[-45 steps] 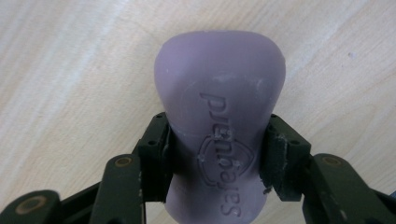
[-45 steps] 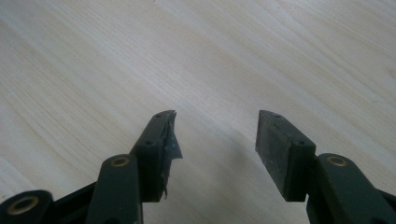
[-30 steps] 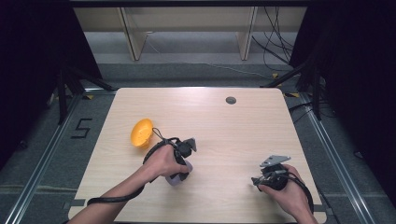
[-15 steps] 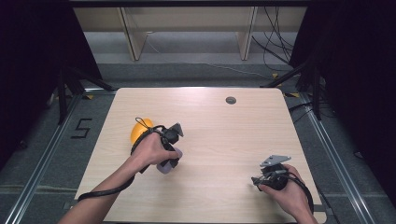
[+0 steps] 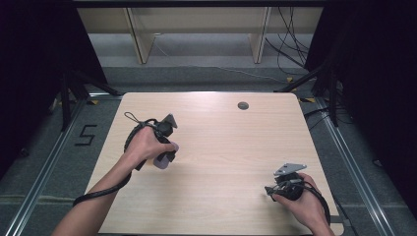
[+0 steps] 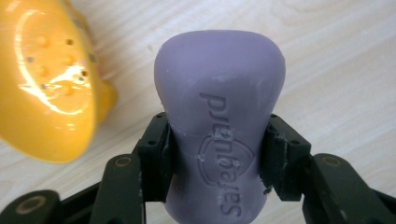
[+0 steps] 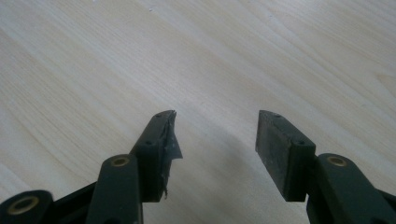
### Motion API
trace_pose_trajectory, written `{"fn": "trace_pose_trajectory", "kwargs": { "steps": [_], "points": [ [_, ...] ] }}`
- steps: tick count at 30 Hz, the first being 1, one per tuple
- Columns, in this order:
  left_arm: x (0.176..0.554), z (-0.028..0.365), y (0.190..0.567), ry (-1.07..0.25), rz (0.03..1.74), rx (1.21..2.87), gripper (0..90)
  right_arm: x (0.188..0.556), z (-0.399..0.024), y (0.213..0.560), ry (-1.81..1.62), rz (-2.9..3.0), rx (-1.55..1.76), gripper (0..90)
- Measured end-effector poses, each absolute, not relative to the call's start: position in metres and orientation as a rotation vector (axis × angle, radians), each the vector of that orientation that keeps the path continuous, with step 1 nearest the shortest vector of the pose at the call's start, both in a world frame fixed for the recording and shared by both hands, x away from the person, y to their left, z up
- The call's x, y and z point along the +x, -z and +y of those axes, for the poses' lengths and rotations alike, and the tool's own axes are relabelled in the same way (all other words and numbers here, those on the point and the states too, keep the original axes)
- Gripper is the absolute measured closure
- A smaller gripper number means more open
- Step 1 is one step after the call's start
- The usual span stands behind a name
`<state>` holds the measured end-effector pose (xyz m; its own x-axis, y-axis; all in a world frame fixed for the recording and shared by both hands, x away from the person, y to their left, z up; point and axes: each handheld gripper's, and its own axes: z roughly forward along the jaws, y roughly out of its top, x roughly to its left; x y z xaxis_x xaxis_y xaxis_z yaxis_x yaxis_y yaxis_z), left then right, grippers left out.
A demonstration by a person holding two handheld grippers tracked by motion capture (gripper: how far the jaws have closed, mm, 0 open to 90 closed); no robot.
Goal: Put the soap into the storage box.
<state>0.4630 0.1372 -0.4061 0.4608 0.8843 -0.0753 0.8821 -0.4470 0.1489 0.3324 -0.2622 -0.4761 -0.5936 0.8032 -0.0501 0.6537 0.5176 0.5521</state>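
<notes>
A purple soap bar [image 6: 219, 107] with embossed lettering is clamped between the jaws of my left gripper [image 6: 217, 135], just above the wooden table [image 5: 221, 147]. Beside it, at the left of the left gripper view, lies a glossy yellow dish [image 6: 46, 88] with small holes. From the high view, the left gripper [image 5: 164, 156] sits at the table's left side with the soap bar [image 5: 161, 161] showing under the hand, which covers the dish. My right gripper [image 5: 269, 190] rests near the front right edge. In the right gripper view, the right gripper [image 7: 217, 126] stands open over bare wood.
A small dark round grommet [image 5: 243, 105] sits in the table near its far edge. Beyond the table stand wooden shelf legs [image 5: 139, 37] and loose cables [image 5: 290, 44]. A cable [image 5: 98, 191] trails from the left gripper off the table's front left.
The left hand has carried the soap bar leftward and away from the person, over the yellow dish, which it now covers in the high view. The right gripper has stayed put.
</notes>
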Motion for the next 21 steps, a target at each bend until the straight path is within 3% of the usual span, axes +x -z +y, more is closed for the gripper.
{"fn": "trace_pose_trajectory", "kwargs": {
  "steps": [21],
  "points": [
    [0.499, 0.176, 0.395, -0.164, 1.738, 2.364, 49.1, 0.332, -0.265, 0.472, -0.738, 2.412, 1.264, 45.7]
  ]
}}
